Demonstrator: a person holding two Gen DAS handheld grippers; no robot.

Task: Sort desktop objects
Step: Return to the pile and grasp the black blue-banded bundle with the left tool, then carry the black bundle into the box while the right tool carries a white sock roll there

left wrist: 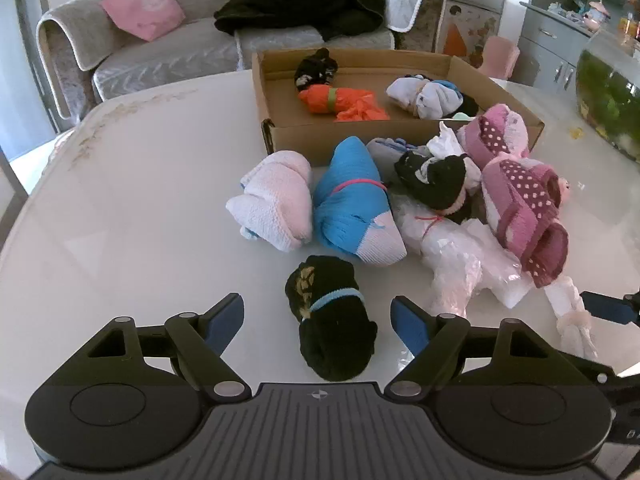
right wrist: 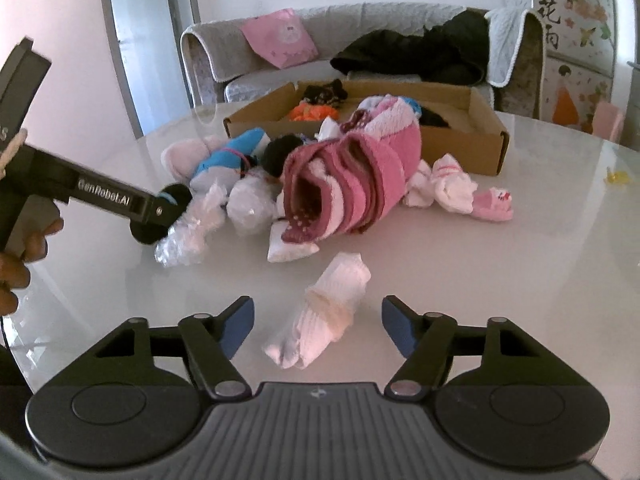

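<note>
Socks (left wrist: 334, 316) between spread grippers (left wrist: 317, 320) (both low)

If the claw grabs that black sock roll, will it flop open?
Probably not: the black sock roll has a blue band around it, so it should stay bundled. It looks soft and light. The open left claw would likely squash it a little.

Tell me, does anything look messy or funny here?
Yes. Sock bundles lie heaped on the table outside the cardboard box, and crumpled plastic wrap is tangled among them. Brown stains mark the table's far edge.
</note>
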